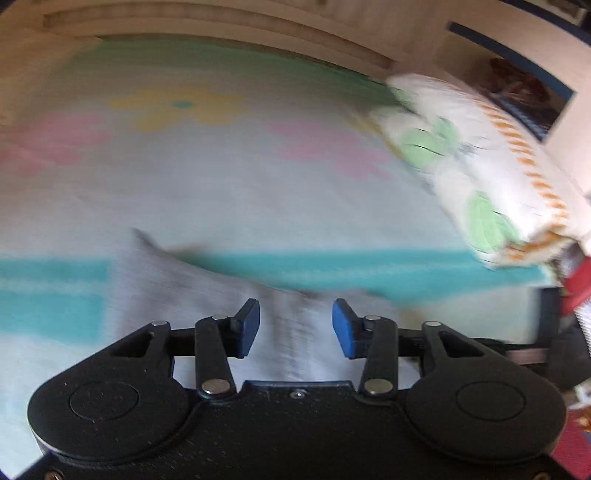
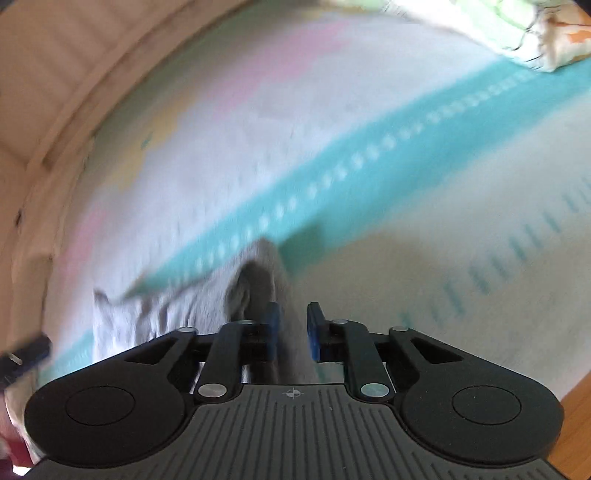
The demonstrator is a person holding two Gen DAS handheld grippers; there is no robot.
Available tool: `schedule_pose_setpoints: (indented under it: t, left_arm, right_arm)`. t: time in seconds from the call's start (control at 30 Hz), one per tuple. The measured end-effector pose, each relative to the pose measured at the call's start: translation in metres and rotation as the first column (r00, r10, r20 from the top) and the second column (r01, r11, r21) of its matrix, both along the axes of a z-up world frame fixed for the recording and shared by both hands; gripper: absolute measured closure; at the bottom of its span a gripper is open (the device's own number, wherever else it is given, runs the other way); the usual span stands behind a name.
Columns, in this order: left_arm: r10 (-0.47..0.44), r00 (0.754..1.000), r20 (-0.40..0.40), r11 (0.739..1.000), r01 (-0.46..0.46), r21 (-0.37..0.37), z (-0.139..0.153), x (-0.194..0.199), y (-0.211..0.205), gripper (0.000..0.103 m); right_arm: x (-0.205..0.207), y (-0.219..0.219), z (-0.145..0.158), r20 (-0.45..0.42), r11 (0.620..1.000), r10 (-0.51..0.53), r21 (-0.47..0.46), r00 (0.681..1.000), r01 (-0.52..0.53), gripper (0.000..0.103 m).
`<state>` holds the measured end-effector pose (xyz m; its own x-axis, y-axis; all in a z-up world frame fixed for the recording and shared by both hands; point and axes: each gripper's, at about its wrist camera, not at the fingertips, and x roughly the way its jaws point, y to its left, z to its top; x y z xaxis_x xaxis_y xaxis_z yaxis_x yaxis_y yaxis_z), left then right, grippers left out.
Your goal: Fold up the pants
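Light grey pants point(image 1: 207, 295) lie on a bed with a patterned sheet point(image 1: 221, 177). Both views are motion-blurred. My left gripper point(image 1: 295, 325) has its blue pads wide apart with grey fabric showing between and below them; the pads do not press it. In the right wrist view the pants point(image 2: 159, 314) bunch up ahead, and a fold of the grey fabric runs between the blue pads of my right gripper point(image 2: 293, 330), which stand a narrow gap apart around it. The left gripper's tip shows at the left edge point(image 2: 26, 354).
A folded white quilt with green and orange print point(image 1: 480, 166) lies at the bed's right side, also seen in the right wrist view point(image 2: 517, 33). A wooden headboard point(image 1: 221, 22) borders the far edge. A wooden floor shows at the right point(image 2: 580, 417).
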<state>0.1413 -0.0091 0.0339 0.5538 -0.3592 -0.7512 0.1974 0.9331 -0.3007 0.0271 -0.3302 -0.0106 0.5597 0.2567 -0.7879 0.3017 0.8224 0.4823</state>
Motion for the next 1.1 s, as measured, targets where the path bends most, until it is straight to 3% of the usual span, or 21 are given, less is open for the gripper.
schedule_pose_setpoints:
  t: [0.13,0.23,0.37,0.43,0.57,0.8,0.9,1.1]
  left_arm:
    - [0.064,0.998,-0.011,0.986,-0.061,0.153,-0.026,0.015,0.031,0.051]
    - [0.123,0.991,-0.053,0.971,-0.109,0.213,-0.052,0.024,0.054,0.051]
    - [0.151,0.965,-0.216,0.980,-0.119,0.157,-0.083,0.027,0.072,0.052]
    - [0.137,0.960,-0.243,0.985,-0.106,0.137,-0.087,0.025,0.074,0.051]
    - [0.140,0.964,-0.226,0.981,-0.104,0.167,-0.085,0.022,0.077,0.051]
    - [0.164,0.955,-0.247,0.982,-0.133,0.135,-0.085,0.023,0.090,0.051]
    - [0.146,0.957,-0.252,0.984,-0.113,0.139,-0.087,0.022,0.085,0.051]
    - [0.113,0.963,-0.245,0.985,-0.077,0.153,-0.084,0.020,0.075,0.051]
  right_arm:
    - [-0.001,-0.010,0.002,0.034,0.994,-0.036,0.106,0.999,0.033,0.056]
    - [0.007,-0.007,-0.003,0.020,0.993,-0.032,0.111,0.999,0.030,0.055]
    - [0.018,-0.003,-0.010,0.005,0.990,-0.032,0.137,0.999,0.031,0.055]
    - [0.021,-0.002,-0.012,0.013,0.987,-0.041,0.157,0.999,0.038,0.055]
    - [0.024,-0.003,-0.009,0.054,0.981,-0.088,0.178,0.995,0.077,0.055]
    - [0.024,-0.008,-0.008,0.118,0.971,-0.148,0.204,0.982,0.121,0.055]
    - [0.028,0.000,-0.011,0.101,0.979,-0.089,0.191,0.991,0.068,0.054]
    - [0.038,0.030,-0.017,0.046,0.997,0.074,0.032,0.996,-0.075,0.053]
